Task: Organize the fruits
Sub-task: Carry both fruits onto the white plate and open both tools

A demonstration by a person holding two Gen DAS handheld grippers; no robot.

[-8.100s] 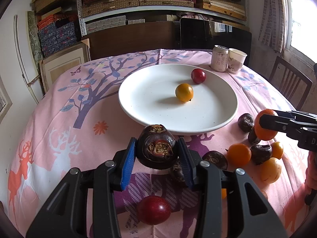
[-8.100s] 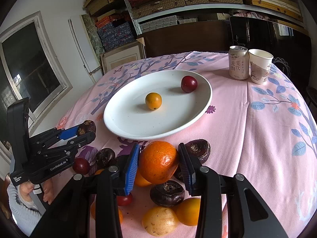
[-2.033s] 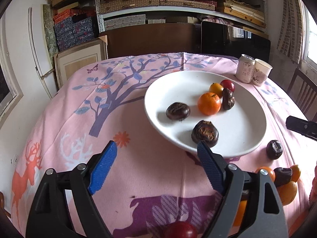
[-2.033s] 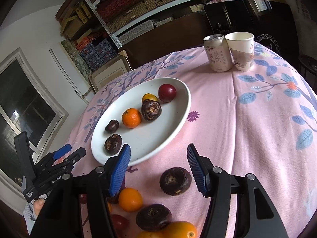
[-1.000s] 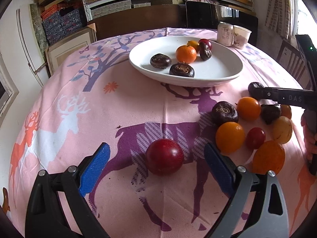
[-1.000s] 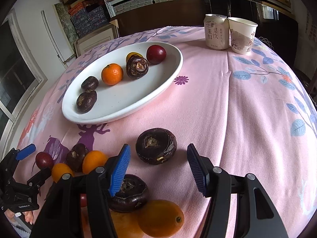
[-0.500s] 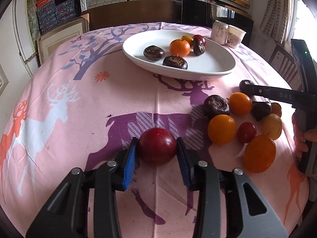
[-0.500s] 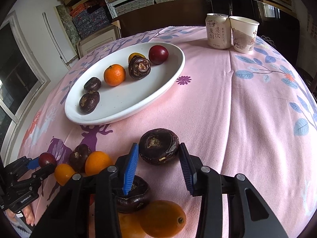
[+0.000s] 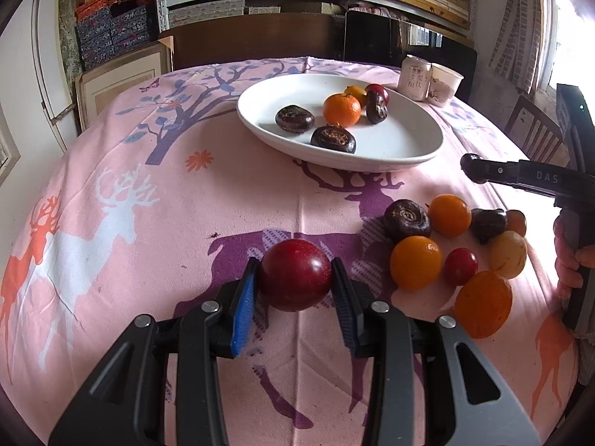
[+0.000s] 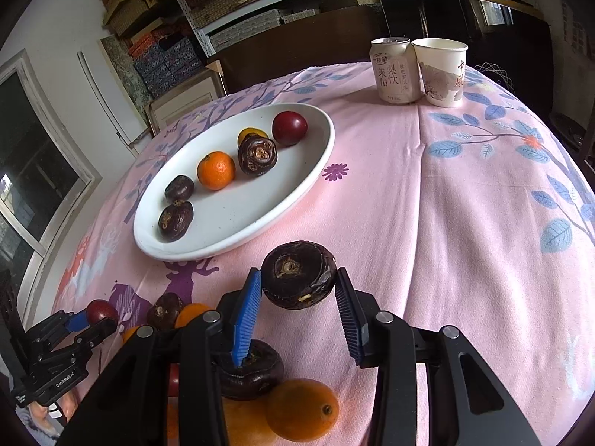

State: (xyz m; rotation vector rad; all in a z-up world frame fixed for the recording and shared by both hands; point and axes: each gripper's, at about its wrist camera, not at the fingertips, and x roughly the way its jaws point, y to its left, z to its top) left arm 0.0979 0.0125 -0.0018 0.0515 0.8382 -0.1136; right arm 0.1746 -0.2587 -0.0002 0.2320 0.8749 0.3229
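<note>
A pink tablecloth (image 9: 156,200) printed with deer and trees covers the table; shelves of boxes (image 9: 111,29) line the wall. The left gripper (image 9: 294,290) clamps a red plum (image 9: 295,274). The white plate (image 10: 282,200) holds fruit. The right gripper (image 10: 297,299) grasps a dark water chestnut (image 10: 297,273). The can (image 10: 393,70) bears Chinese characters.

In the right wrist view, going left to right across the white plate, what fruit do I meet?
Lower dark water chestnut, upper dark water chestnut, orange mandarin, large dark water chestnut, red plum. A yellow fruit peeks out behind the large chestnut, so I leave it out.
</note>
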